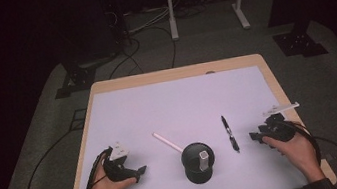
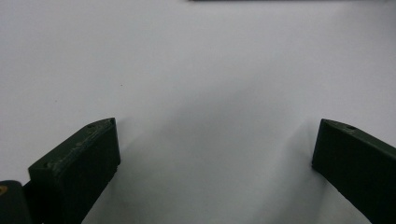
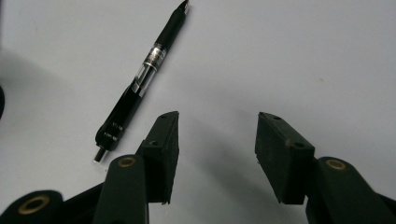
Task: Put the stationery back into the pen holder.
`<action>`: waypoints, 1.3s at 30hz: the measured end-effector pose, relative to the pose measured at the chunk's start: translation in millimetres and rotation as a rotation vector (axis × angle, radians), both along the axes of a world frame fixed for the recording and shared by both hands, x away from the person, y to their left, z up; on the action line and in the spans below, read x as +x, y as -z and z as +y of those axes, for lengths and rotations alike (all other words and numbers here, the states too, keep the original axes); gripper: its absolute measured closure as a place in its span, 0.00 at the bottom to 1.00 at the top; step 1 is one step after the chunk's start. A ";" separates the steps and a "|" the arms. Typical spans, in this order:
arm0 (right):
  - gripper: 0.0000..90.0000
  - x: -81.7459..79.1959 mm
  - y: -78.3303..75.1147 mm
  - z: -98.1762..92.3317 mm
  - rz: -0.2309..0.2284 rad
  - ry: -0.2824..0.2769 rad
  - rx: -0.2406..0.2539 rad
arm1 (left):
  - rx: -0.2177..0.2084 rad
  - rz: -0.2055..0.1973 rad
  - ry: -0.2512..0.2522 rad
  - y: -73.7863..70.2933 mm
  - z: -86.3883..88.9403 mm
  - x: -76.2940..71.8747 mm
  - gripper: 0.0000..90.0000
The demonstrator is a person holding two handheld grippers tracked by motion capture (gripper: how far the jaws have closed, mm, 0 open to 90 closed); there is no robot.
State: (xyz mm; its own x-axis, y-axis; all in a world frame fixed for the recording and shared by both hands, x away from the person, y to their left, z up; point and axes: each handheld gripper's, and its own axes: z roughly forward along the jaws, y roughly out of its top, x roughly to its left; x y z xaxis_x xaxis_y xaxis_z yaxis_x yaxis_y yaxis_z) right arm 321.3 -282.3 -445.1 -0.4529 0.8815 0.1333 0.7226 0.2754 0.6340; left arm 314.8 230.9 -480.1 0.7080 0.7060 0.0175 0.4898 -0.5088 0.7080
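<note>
Pen beside R gripper

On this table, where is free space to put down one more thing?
The far half of the white mat is bare. The near middle is crowded: white stick, black round holder, black pen. The left gripper and right gripper sit at the near corners.

Black pen print: too small to read in right gripper view.
Dark cup contents: pale block inside, identity unclear.
Left gripper jaws: cut off at bottom edge of left gripper view.
Forearms: cropped at bottom edge of high view.
</note>
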 end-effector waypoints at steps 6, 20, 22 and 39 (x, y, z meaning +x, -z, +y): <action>0.57 8.6 -7.2 8.7 0.015 -0.013 0.000 | 0.002 -0.002 0.000 -0.1 0.1 -0.1 0.00; 0.62 25.6 -16.3 25.8 0.033 -0.028 -0.003 | 0.001 -0.002 0.000 0.0 0.1 -0.2 0.00; 0.62 27.5 -17.7 27.7 0.037 -0.028 -0.002 | 0.001 -0.001 0.000 0.0 0.0 -0.2 0.00; 0.66 40.9 -23.5 40.6 0.079 -0.046 -0.004 | 0.002 -0.002 0.000 0.1 0.1 -0.2 0.00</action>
State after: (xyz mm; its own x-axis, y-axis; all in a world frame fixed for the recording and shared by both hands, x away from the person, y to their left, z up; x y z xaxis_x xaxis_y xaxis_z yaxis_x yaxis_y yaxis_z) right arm 362.1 -241.6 -421.6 -0.4811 0.8607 0.1665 0.7571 0.3122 0.5739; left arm 314.7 231.0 -480.2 0.7081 0.7058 0.0197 0.4887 -0.5099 0.7079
